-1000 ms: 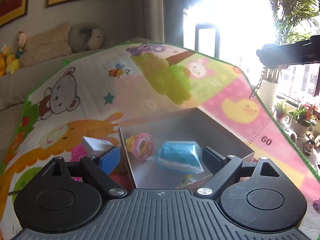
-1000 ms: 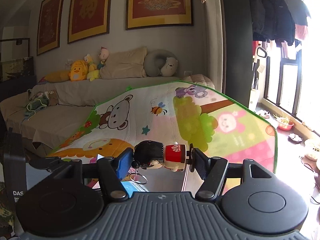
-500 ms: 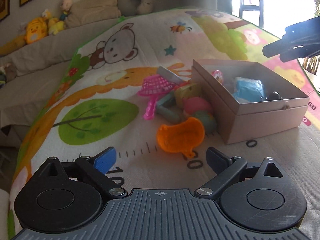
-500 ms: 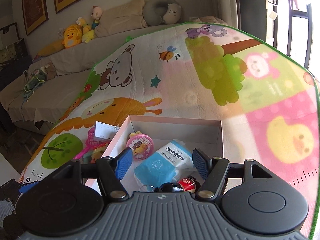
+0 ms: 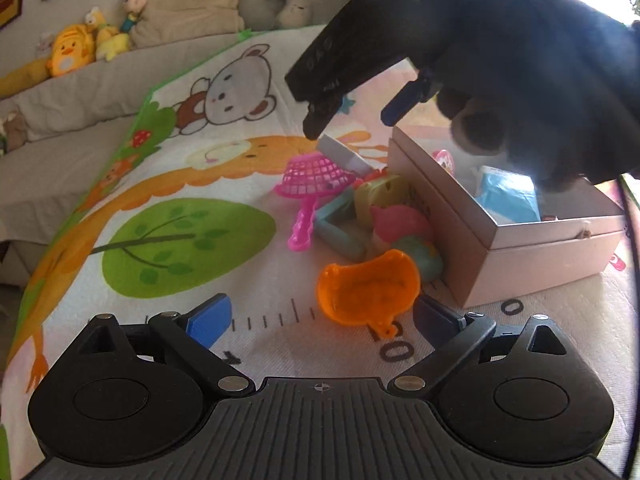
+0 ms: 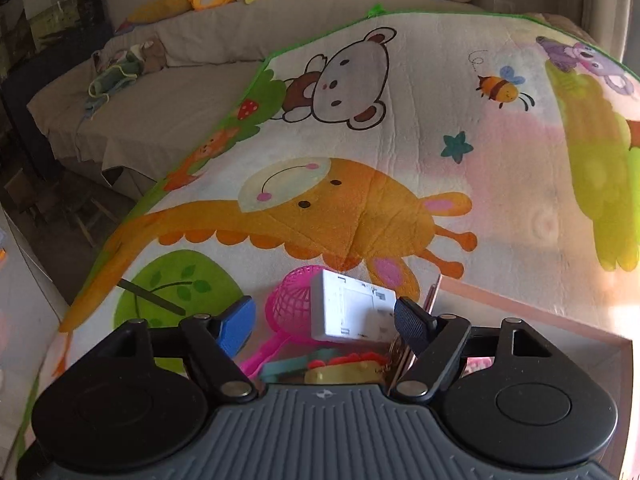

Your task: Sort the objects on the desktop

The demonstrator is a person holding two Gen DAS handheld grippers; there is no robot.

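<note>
My left fingers [image 5: 322,316] gape empty by orange scoop [image 5: 366,288] | right fingers [image 6: 324,318] gape above white box [image 6: 352,308] | pink net [image 5: 314,178] beside carton [image 5: 500,236]

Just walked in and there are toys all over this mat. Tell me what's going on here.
A person with a gripper in each hand is sorting toys into a cardboard box on the play mat. The right gripper is open and empty, poised over a small white box lying on a pink net scoop. The left gripper, also open and empty, sits low near an orange scoop. A blue packet is already in the box; several toys remain piled beside it.
</note>
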